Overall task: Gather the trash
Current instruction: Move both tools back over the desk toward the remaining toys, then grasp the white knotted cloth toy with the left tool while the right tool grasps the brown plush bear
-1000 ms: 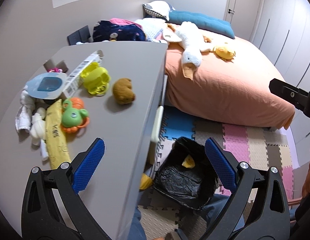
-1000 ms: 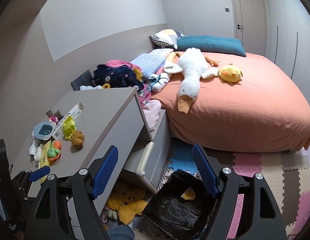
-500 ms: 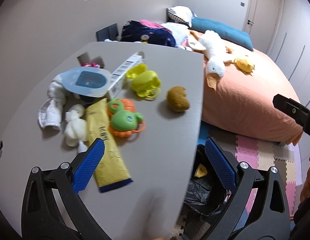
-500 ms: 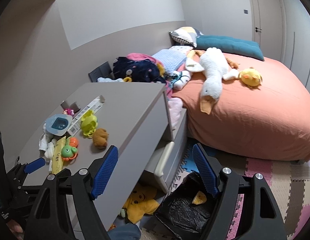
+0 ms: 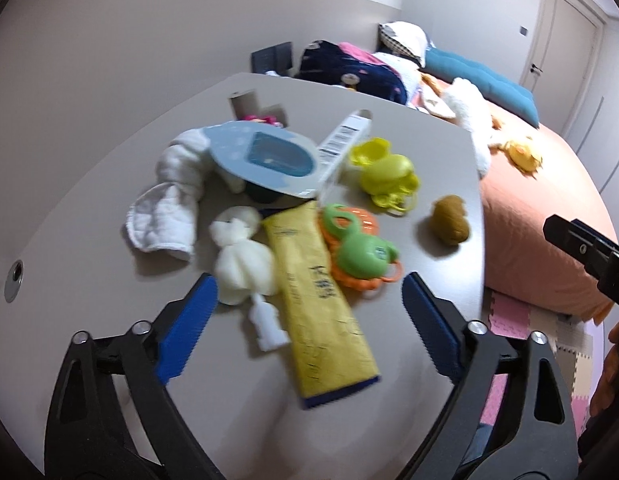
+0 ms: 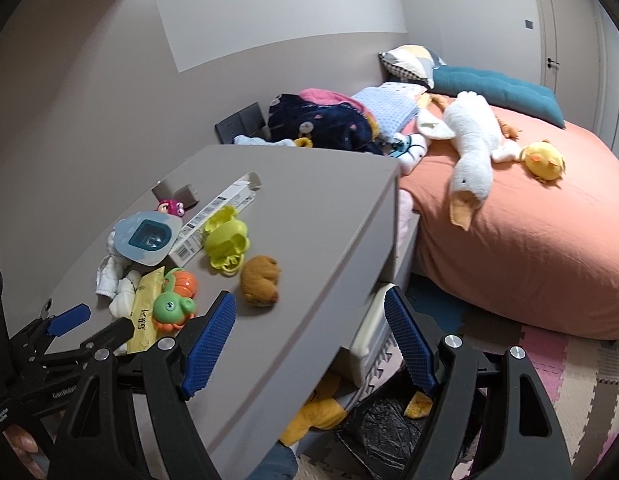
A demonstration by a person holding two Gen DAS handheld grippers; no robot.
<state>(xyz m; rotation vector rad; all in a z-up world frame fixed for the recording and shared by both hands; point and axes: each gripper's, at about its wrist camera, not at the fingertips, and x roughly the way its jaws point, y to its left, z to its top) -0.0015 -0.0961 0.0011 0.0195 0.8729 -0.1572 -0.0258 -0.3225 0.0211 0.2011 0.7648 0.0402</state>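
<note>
On the grey desk [image 5: 89,264] lies a long yellow wrapper [image 5: 321,300], with a white crumpled wad [image 5: 241,256] and a small white bottle-like piece [image 5: 269,324] on its left. My left gripper [image 5: 309,296] hovers over the wrapper's near half. Its jaws are closing, the wrapper lies below and between them, and the pads are not touching it. A blue-and-white blister pack [image 5: 265,156] and a white barcode box [image 5: 341,140] lie farther back. My right gripper [image 6: 309,300] stands open over the desk's front edge with nothing between its fingers. The black trash bag [image 6: 389,428] sits on the floor below.
A green-and-orange toy [image 5: 357,252], a yellow-green toy [image 5: 389,176], a brown plush [image 5: 449,220] and a white cloth [image 5: 169,200] share the desk. A drawer [image 6: 373,320] stands pulled out under it. A bed [image 6: 529,240] with a plush goose lies to the right, beside foam floor mats.
Both grippers have swung left. The left one went from above the floor bag to above the desk clutter, and its jaws have narrowed a little. The right one's opening is unchanged.
</note>
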